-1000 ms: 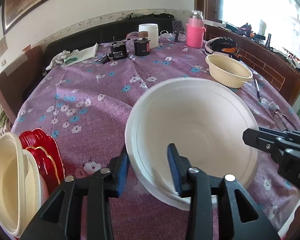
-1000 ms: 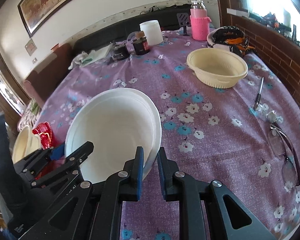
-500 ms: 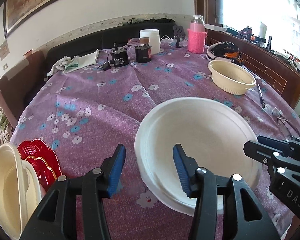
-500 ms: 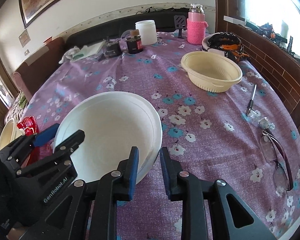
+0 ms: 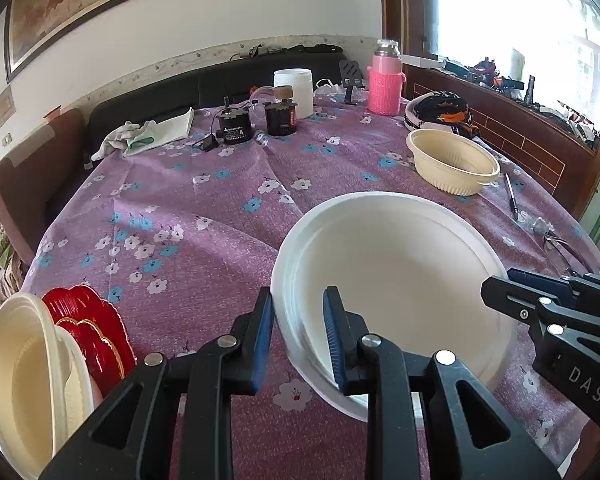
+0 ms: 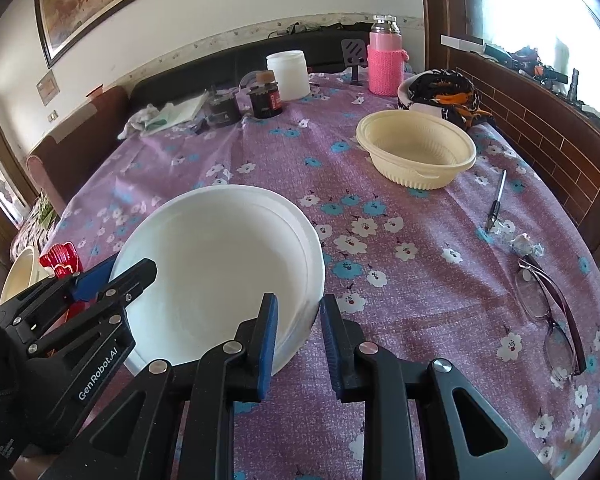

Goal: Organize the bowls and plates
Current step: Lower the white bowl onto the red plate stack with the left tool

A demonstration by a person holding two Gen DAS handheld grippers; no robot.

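From the left wrist cam, the left gripper (image 5: 298, 332) has its jaws straddling the near rim of the big white bowl (image 5: 396, 276), with a visible gap to the rim on both sides, so I'd call it parted and not pinching. The bowl sits on the purple floral tablecloth (image 5: 180, 208) near the front edge. Down in the left corner there's already a stack going: cream bowls (image 5: 24, 376) with red plates (image 5: 96, 328) tucked behind, though it's cut off by the frame so I can't count them. The beige bowl (image 5: 452, 164) sits by itself, well apart on the far right. Right wrist cam: the right gripper (image 6: 298, 332) brackets the opposite rim of the same white bowl (image 6: 220, 276), jaws fairly narrow, probably just loose, but the inner pad hides the contact. So I reckon it's partway: white and beige bowl (image 6: 416, 152) not yet stacked.
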